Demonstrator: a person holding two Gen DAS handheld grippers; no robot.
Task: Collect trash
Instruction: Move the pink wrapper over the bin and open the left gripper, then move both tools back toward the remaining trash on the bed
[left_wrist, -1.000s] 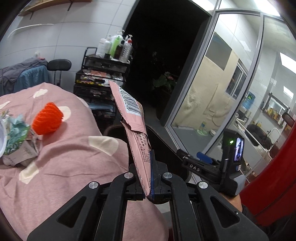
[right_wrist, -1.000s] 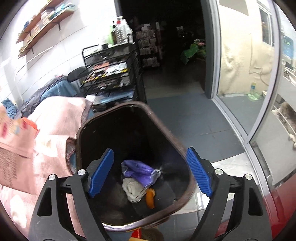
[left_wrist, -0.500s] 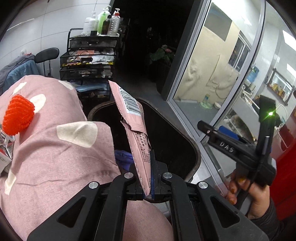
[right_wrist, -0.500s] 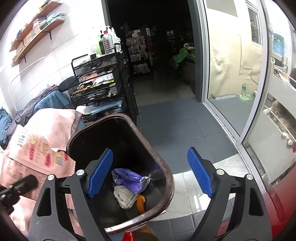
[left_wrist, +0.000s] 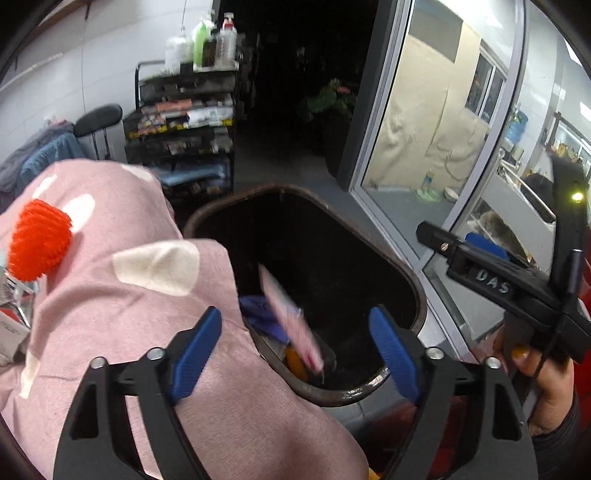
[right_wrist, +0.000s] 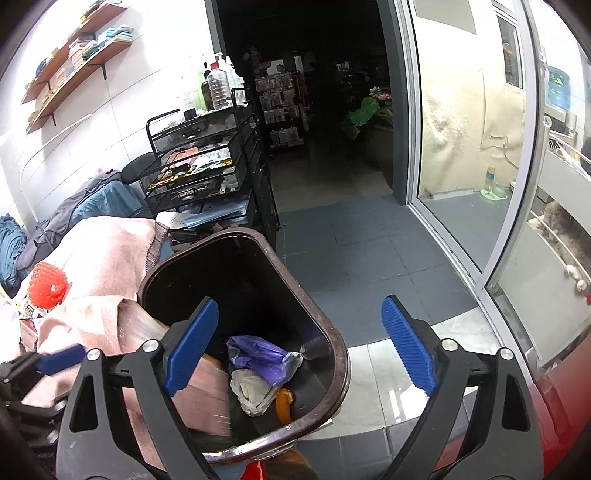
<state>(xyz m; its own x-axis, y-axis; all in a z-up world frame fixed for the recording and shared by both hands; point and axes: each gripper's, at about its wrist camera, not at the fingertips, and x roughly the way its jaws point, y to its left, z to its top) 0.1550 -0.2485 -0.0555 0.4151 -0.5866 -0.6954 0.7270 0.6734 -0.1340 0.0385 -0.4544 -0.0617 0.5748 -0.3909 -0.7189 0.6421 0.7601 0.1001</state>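
Observation:
My left gripper (left_wrist: 295, 350) is open and empty, over the near rim of a dark brown trash bin (left_wrist: 413, 291). A pink snack wrapper (left_wrist: 291, 321), blurred, is in mid-air inside the bin's mouth. In the right wrist view the bin (right_wrist: 338, 354) holds the pink wrapper (right_wrist: 207, 391), a purple bag (right_wrist: 258, 354), a grey wad (right_wrist: 253, 387) and something orange (right_wrist: 282, 402). My right gripper (right_wrist: 299, 347) is open and empty above the bin; it also shows at the right of the left wrist view (left_wrist: 480, 247).
A pink spotted blanket (left_wrist: 110, 302) with a red knitted ball (left_wrist: 38, 243) lies left of the bin. A black wire cart (right_wrist: 207, 166) with bottles stands behind. A sliding glass door (right_wrist: 461, 147) is on the right, dark tiled floor (right_wrist: 362, 251) beyond.
My left gripper has opened and let go of the pink wrapper, which falls into the bin. The left gripper moved over the bin. The right gripper stayed open.

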